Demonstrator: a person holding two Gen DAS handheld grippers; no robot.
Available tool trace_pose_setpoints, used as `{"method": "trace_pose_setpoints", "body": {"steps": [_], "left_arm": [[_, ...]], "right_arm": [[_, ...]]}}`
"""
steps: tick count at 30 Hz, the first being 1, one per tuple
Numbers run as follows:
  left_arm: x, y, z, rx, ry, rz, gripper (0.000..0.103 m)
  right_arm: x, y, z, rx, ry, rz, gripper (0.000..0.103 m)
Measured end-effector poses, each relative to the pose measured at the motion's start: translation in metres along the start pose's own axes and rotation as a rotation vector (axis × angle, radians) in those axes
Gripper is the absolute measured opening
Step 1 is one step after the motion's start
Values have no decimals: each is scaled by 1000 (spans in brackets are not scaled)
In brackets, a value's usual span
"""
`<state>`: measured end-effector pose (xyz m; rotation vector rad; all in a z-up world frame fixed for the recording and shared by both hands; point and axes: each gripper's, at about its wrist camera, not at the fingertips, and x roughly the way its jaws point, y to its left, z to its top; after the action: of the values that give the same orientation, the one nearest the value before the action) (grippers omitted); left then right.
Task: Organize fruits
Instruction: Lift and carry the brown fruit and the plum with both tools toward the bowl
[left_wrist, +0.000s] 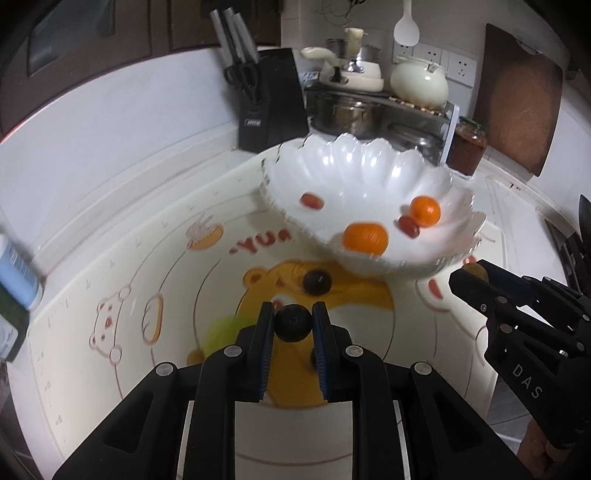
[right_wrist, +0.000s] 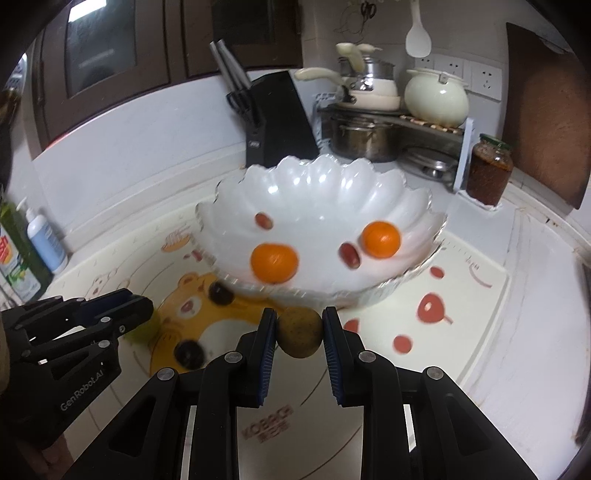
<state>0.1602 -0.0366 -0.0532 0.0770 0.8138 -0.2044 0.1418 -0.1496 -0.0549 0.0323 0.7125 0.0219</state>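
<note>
A printed baking mat (left_wrist: 155, 258) with cartoon bears covers the white counter; both grippers' bodies hide its near edge, and much of its print is smeared by blur. On it stands a scalloped white bowl (left_wrist: 369, 166), whose near rim is blurred. Inside the bowl lie two oranges (right_wrist: 274, 263) and two small reddish fruits (right_wrist: 264, 220), the latter too smeared to name.

The left gripper (left_wrist: 293, 325) is clamped on a small dark round fruit (left_wrist: 293, 324), pinched between its blue pads above the mat, short of the bowl. The right gripper (right_wrist: 300, 334) is clamped on a brownish-green fruit (right_wrist: 300, 332), perhaps a kiwi, held just in front of the bowl's near rim. In the left wrist view the right gripper's tip hides nearly all of that fruit.

Loose on the mat are two more dark round fruits (right_wrist: 189, 353), both blurred. A yellow-green fruit (left_wrist: 221, 332) lies beside the left gripper, half covered by its finger and too blurred to identify.

Behind the bowl stand a black knife block (left_wrist: 271, 107), stacked pots (left_wrist: 347, 114), a cream kettle (left_wrist: 419, 81) and a jar (right_wrist: 489, 171) of red contents. At the left edge, bottles (right_wrist: 44, 236) are cut off by the frame.
</note>
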Motion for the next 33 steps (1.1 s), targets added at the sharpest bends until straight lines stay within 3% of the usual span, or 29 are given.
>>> {"method": "trace_pose_setpoints", "body": {"steps": [15, 31, 33], "left_arm": [[15, -18, 62, 53, -73, -47, 21], [68, -26, 90, 66, -7, -87, 22], [71, -26, 89, 64, 2, -83, 27]], "right_arm": [[5, -24, 40, 13, -60, -55, 27], [36, -32, 60, 8, -31, -60, 27], [41, -34, 61, 16, -14, -60, 27]]}}
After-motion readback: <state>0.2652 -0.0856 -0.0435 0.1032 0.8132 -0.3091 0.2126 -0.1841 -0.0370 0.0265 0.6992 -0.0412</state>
